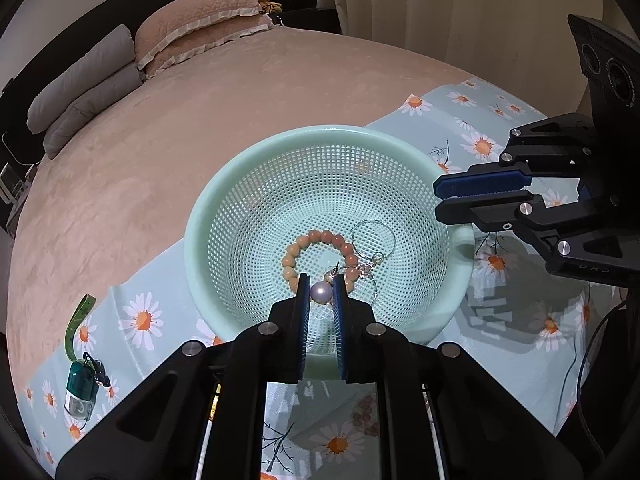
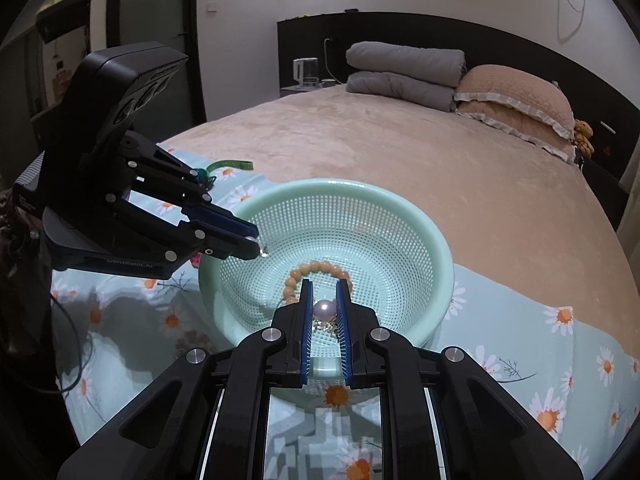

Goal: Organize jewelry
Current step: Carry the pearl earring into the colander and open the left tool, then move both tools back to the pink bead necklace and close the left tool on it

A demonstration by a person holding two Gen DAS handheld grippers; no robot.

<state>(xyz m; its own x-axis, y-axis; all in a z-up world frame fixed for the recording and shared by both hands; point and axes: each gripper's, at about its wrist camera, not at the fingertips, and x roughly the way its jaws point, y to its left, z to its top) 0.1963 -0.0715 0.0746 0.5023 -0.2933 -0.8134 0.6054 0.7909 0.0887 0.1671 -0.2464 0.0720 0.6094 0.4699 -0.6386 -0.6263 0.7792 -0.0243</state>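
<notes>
Evidently, each gripper carried one pearl earring over the pale green mesh basket, which sat on a daisy-print cloth spread across the bed. The left gripper was clenched on a pearl earring, its post and a small clear piece sticking up past the pads. The right gripper was likewise clenched on a second pearl earring, with a gold, lacy part showing just beneath it. Already in the bottom of the basket lay a peach bead bracelet and thin silver hoops.

The step in hand looked like dropping both earrings into the basket. To do it well, each gripper should be brought low over the middle of the basket before letting go, since a round pearl would bounce and roll on hard mesh if dropped from high up. Releasing one at a time, away from the bracelet and hoops, would keep posts from snagging in the wire loops or the mesh holes.

Several things stayed unclear. In the left wrist view the right gripper looked tightly closed and its pearl could not be seen. How many hoops there were, and whether they were linked, was hard to tell. The gold part under the right pearl was half hidden by the fingers. A green tape measure lay on the cloth, well apart.
</notes>
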